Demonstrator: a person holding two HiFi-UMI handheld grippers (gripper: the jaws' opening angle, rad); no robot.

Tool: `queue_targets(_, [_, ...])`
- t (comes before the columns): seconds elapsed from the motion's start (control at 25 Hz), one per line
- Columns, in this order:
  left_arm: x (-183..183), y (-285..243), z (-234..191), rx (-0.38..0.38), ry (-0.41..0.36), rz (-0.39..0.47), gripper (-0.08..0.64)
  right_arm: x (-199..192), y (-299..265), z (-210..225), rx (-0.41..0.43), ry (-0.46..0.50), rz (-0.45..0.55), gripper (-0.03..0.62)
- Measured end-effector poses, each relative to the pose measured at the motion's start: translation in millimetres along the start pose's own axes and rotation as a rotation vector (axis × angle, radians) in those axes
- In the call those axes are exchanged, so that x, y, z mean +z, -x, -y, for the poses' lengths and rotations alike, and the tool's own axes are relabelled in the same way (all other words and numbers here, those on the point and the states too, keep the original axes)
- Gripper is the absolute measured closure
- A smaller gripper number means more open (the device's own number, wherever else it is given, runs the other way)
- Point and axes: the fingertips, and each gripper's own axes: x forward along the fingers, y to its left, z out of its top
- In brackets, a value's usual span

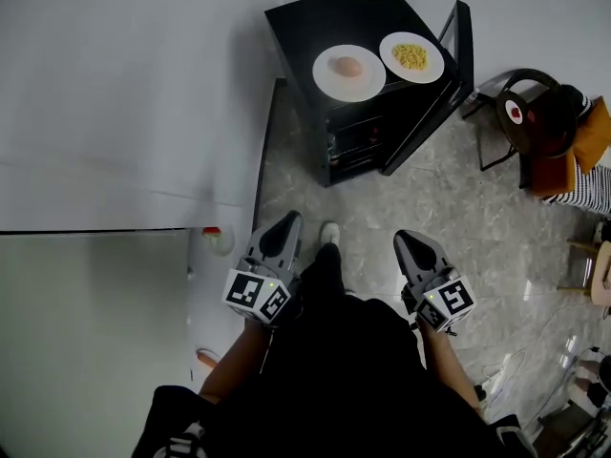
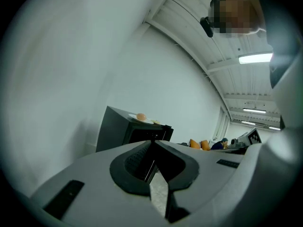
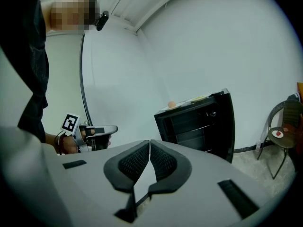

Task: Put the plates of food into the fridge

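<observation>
Two plates [image 1: 326,80] [image 1: 432,66] atop the fridge [image 1: 298,22] hold egg [image 1: 348,67], yellow food [image 1: 410,56]; left gripper [image 1: 286,220], right gripper [image 1: 409,239] fingers closed, empty.

The person holds both grippers out in front of the body, side by side and well apart, pointing forward and only slightly downward. The left gripper [image 1: 286,221] has its jaws pressed together at the tips with nothing between them. The right gripper [image 1: 407,239] is likewise closed and empty, its ribbed pads meeting along a thin line. Behind each gripper's jaws, nearer the body, sits its marker cube: the left cube [image 1: 256,296] and the right cube [image 1: 447,303]. The bare left forearm [image 1: 234,365] and right forearm [image 1: 449,365] run back from the grippers.
</observation>
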Motion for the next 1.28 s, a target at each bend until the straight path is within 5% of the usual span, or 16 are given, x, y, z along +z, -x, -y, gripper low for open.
queue_targets(0.64, [42, -86, -68, -0.087, 0.022, -0.002, 0.523, 55, -112, 26, 0.062, -0.128, 0.035, 0.566])
queue_targets(0.88, [43, -100, -74, -0.075, 0.045, -0.017, 0.523, 61, -127, 49, 0.017, -0.15, 0.034, 0.566])
queue_targets(1.08, [50, -115, -68, -0.062, 0.018, -0.011, 0.523, 67, -137, 66, 0.051, -0.14, 0.013, 0.566])
queue_targets(1.28, [53, -125, -63, -0.034, 0.013, -0.01, 0.523, 78, -153, 79, 0.095, -0.227, 0.024, 0.565])
